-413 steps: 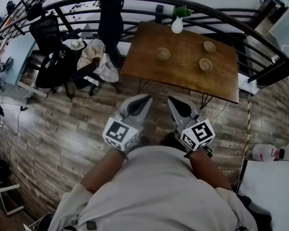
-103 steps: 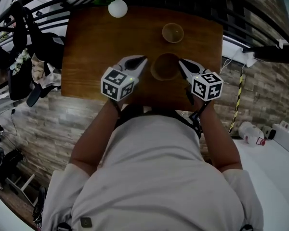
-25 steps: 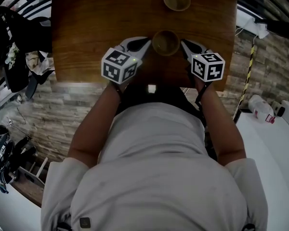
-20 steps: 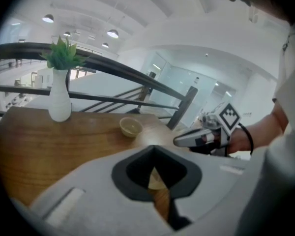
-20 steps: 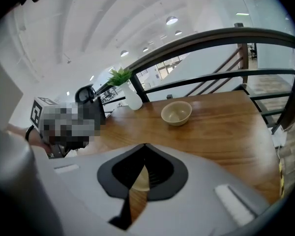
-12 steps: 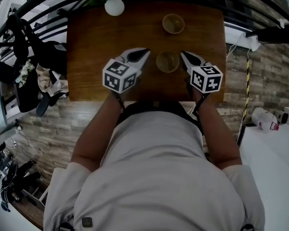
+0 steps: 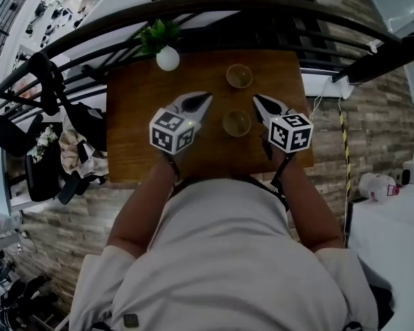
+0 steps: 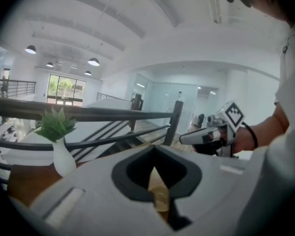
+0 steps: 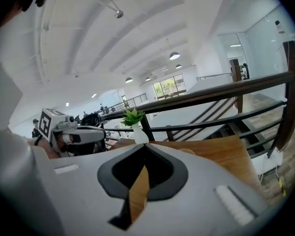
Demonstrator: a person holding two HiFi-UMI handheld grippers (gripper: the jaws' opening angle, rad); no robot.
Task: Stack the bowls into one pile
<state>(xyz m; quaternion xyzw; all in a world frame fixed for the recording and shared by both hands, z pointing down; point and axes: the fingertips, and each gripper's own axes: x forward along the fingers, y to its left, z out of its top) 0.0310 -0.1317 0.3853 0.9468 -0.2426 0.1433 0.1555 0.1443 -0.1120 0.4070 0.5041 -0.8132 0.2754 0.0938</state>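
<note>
- Currently both of my grippers hang above the wooden bench (image 7: 134, 140), one on each side of the nearer bowl (image 7: 236, 123), and neither touches it.
- My left gripper (image 7: 204, 99) has its jaws clenched, the tips meeting in a point with nothing caught between them. In the left gripper view, the dark notch behind the tips shows only a sliver of brown wood and a pale bowl lower down.
- My right gripper (image 7: 258, 100) is the same: jaws pressed together and empty, with a strip of bench wood showing through the notch in the right gripper view.
- The nearer bowl sits upright on the bench, between the two sets of jaw tips in the head view. I cannot tell from up here whether it is one bowl or several nested together.
- The farther bowl (image 7: 239, 76) stands upright by itself, apart from the nearer one and closer to the far edge — so the bowls occupy two spots, not one pile.
- A white vase (image 7: 168, 59) with a green sprig stands near the far left corner of the bench, well apart from both bowls.
- A dark metal railing (image 7: 276, 9) curves past the far edge of the bench.
- Each gripper view catches the other gripper alongside, with its marker cube riding at the back near my wrist.
</note>
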